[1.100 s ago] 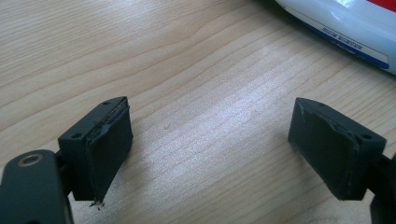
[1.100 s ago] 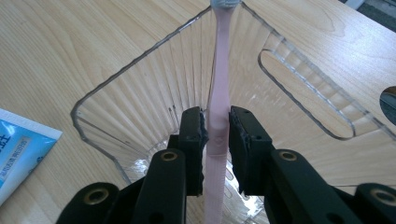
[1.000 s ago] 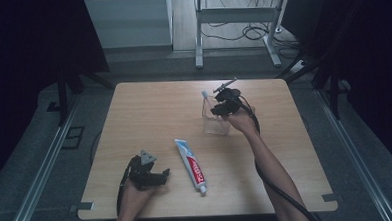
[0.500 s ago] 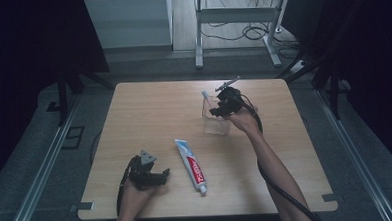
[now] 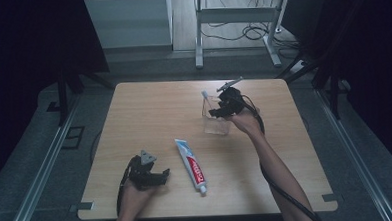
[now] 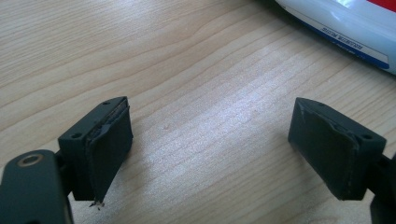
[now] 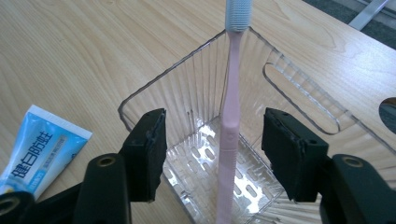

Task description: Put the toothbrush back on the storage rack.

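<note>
A pink toothbrush (image 7: 229,121) with a pale blue head (image 5: 205,95) stands upright in a clear plastic container (image 7: 187,84) at the table's far right (image 5: 215,124). My right gripper (image 7: 215,119) hangs over the container's rim (image 5: 216,111). Its jaws have just been opening and now stand on either side of the toothbrush handle without touching it. A white, blue and red toothpaste tube (image 5: 190,164) lies flat near the front middle of the table. My left gripper (image 5: 159,177) rests open on the wood just left of that tube (image 6: 345,23), nothing between its pads (image 6: 208,135).
The wooden table (image 5: 149,112) has bare room across its left and far side. The toothpaste tube's tail (image 7: 37,149) lies to the left of the container. Dark floor, rails and a desk frame (image 5: 235,33) surround the table.
</note>
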Tool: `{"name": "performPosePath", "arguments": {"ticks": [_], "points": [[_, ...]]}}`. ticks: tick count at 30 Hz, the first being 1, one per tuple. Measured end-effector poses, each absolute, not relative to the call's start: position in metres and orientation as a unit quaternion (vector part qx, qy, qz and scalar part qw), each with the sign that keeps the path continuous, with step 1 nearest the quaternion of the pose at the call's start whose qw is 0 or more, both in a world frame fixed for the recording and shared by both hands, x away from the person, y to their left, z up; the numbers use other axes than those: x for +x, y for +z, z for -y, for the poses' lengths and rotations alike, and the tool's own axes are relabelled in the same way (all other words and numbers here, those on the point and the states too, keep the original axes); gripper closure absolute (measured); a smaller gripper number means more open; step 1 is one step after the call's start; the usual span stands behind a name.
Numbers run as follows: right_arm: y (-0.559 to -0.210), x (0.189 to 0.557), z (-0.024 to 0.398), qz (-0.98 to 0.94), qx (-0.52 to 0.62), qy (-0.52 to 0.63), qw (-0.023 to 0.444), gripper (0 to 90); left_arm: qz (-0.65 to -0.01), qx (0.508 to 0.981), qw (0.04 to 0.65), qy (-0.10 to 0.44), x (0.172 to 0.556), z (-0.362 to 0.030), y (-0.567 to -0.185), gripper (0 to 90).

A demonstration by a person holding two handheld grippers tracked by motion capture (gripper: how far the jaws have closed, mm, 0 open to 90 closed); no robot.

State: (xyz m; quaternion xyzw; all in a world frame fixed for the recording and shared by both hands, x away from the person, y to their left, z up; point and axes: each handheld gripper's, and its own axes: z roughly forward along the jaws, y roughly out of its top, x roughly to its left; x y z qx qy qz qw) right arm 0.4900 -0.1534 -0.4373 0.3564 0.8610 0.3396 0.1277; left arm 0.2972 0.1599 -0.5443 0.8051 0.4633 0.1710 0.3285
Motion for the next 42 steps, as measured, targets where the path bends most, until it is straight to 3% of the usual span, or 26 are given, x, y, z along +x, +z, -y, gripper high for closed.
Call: {"name": "performPosePath", "arguments": {"ticks": [12,25,42], "points": [[-0.436,0.482,0.157,-0.861,0.349,0.353,0.110,30.3,-0.463,0.805,0.328,0.171,0.297,-0.160,-0.544,13.7],[-0.430,0.468,0.161,-0.859,0.340,0.361,0.130,14.1,-0.463,0.805,0.329,0.171,0.297,-0.160,-0.544,13.7],[-0.420,0.447,0.171,-0.868,0.321,0.355,0.133,0.9,-0.463,0.805,0.328,0.171,0.297,-0.160,-0.544,13.7]]}}
